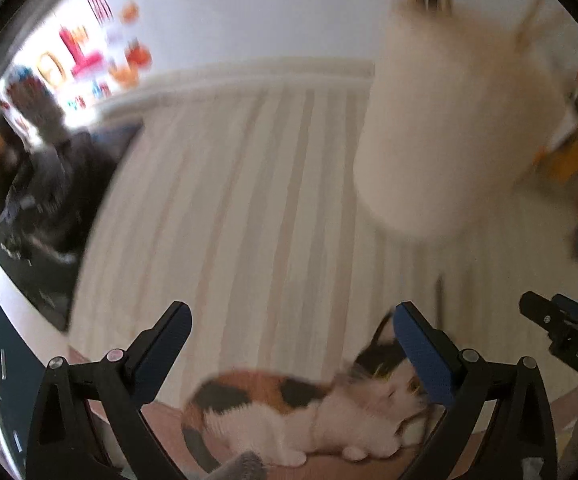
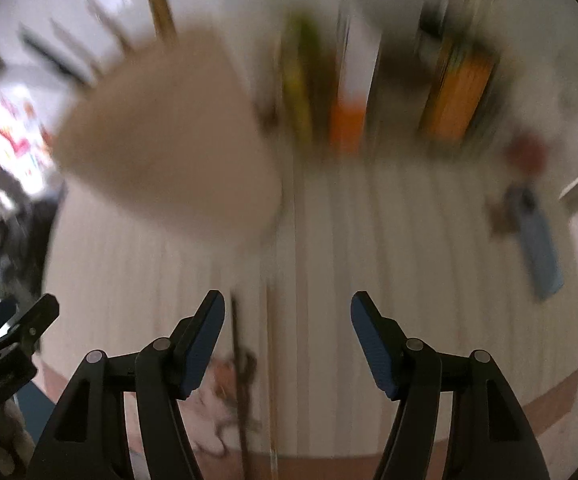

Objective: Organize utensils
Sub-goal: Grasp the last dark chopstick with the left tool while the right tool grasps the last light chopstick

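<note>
A cream cylindrical utensil holder (image 1: 449, 128) (image 2: 169, 140) stands on a striped cream mat (image 1: 229, 200), with handles sticking out of its top; everything is blurred. My left gripper (image 1: 293, 320) is open wide above the mat's near edge, nothing between its fingers. My right gripper (image 2: 287, 308) is open too. A thin dark stick (image 2: 237, 344) and a pale wooden stick (image 2: 269, 360) lie on the mat under it, nearer its left finger (image 2: 205, 332), untouched. The dark stick (image 1: 439, 300) also shows beside my left gripper's right finger.
A calico cat image (image 1: 289, 412) lies at the mat's near edge. Orange and green boxes (image 2: 457, 92) stand along the back wall. A blue flat object (image 2: 537, 240) lies at the right. Dark clutter (image 1: 49, 184) sits at the left. Each gripper sees the other (image 1: 561, 328) (image 2: 9, 332) beside it.
</note>
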`<act>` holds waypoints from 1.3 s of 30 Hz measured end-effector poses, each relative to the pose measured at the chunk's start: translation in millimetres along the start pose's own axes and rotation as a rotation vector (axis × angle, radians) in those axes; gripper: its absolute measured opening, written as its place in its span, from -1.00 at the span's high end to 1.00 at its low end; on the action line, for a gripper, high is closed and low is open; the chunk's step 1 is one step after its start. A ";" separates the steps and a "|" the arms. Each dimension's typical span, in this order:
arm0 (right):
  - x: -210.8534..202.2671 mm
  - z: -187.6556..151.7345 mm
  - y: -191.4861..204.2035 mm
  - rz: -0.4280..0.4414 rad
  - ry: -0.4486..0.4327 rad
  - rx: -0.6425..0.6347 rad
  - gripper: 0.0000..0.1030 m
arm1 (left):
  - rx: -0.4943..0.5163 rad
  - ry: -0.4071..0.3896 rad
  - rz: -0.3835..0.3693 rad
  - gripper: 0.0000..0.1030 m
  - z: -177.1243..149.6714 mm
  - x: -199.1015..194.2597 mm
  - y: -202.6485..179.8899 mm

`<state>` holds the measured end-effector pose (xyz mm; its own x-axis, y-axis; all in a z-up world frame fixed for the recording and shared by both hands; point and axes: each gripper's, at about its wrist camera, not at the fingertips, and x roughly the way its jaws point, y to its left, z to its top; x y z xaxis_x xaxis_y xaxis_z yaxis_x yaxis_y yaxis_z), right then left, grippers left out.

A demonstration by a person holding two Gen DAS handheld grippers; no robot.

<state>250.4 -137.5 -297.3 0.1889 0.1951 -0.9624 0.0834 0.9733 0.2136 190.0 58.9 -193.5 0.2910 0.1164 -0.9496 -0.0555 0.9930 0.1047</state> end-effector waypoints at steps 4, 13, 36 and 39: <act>52.4 -23.0 2.7 -0.029 0.131 -0.008 0.01 | 0.033 0.097 0.028 -1.00 -27.1 38.2 -5.7; 76.5 -42.0 14.6 -0.141 0.161 -0.062 0.31 | 0.062 0.159 0.022 -1.00 -50.1 62.5 -8.2; 57.1 -61.9 -137.7 -0.201 0.168 0.124 0.86 | 0.144 0.185 -0.190 -0.44 -49.9 52.4 -101.1; 55.6 -69.6 -146.1 -0.206 0.161 0.125 0.86 | 0.170 0.196 -0.178 0.35 -51.7 60.4 -109.1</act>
<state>180.6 -260.5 -393.6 -0.0017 0.0210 -0.9998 0.2262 0.9739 0.0201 164.2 -43.6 -277.5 0.0912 -0.0500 -0.9946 0.1451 0.9887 -0.0364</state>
